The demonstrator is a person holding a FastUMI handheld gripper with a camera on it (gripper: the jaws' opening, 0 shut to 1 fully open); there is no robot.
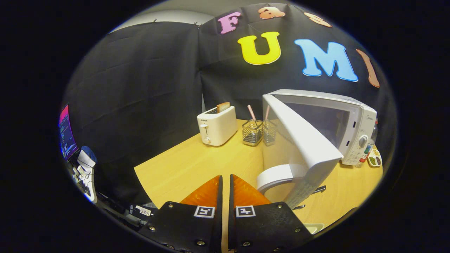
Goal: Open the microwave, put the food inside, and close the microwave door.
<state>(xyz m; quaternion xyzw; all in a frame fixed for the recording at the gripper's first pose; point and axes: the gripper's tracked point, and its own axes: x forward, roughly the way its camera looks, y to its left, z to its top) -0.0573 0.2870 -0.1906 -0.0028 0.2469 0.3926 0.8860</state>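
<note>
Nearest me, my tongs [225, 186]: the two orange fingers [207, 193] lie almost together with only a thin slit between, nothing held, so I log them as closed and empty, hovering low over the counter [182, 165].

Microwave [337, 119] sits beyond the fingers to their right, its door [306, 140] swung wide toward me, handle [277, 175] just ahead of the right finger. I judge the opening step done; the door stands out like this to leave the cavity free for loading. Cavity interior is hard to read from this angle. I cannot pick out the food for certain; a pale rim [313, 227] shows by the right finger's base, too little to identify.

Counter is light wood, matte. Booth wall is black cloth. Farther back: a white toaster [217, 125] with a slice standing in it, then two wire holders [258, 131] with striped straws. A small tray [374, 159] beside the microwave's far end. A lit screen [66, 135] off beyond the counter's left edge.
</note>
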